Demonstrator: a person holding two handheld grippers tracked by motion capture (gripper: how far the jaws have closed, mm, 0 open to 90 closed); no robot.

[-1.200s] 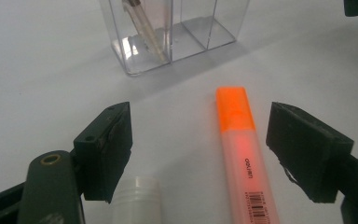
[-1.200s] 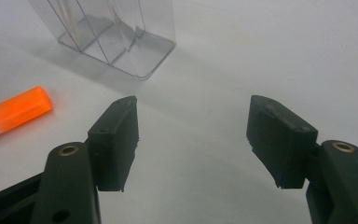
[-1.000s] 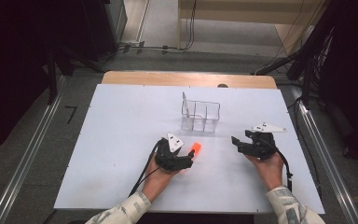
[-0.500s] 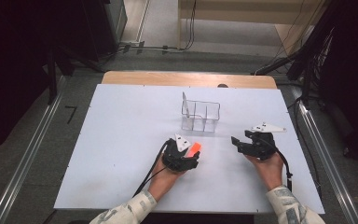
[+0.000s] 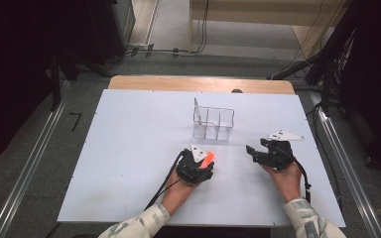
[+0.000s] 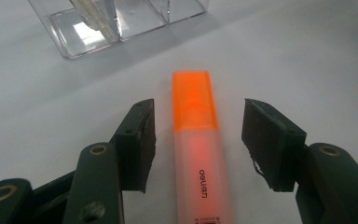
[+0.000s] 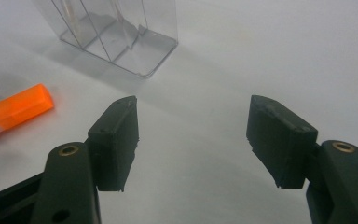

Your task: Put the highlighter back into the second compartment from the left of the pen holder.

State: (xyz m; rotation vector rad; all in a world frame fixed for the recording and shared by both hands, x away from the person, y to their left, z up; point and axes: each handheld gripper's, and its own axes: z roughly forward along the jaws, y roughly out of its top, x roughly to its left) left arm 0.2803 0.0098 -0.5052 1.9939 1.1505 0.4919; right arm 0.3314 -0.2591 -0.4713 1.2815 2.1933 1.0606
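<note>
An orange highlighter (image 6: 196, 126) with a translucent body lies flat on the white table (image 5: 129, 148), cap pointing away toward a clear plastic organizer (image 6: 116, 23). My left gripper (image 6: 198, 135) straddles it; its jaws have just been closing, and a gap remains on each side of the highlighter. In the high view the left gripper (image 5: 206, 166) covers most of the highlighter (image 5: 209, 158). My right gripper (image 7: 193, 135) rests open to the right with nothing between its pads, and the highlighter's cap (image 7: 21, 109) lies off to its left.
The clear organizer (image 5: 213, 124) with several compartments stands at the middle of the table, just beyond both grippers. A pale pen-like thing (image 6: 93, 16) leans in one compartment. The right gripper (image 5: 253, 151) sits near the table's right side.
My left gripper has slid a little to the right over the highlighter, so less of the orange shows. The right gripper has not moved.
</note>
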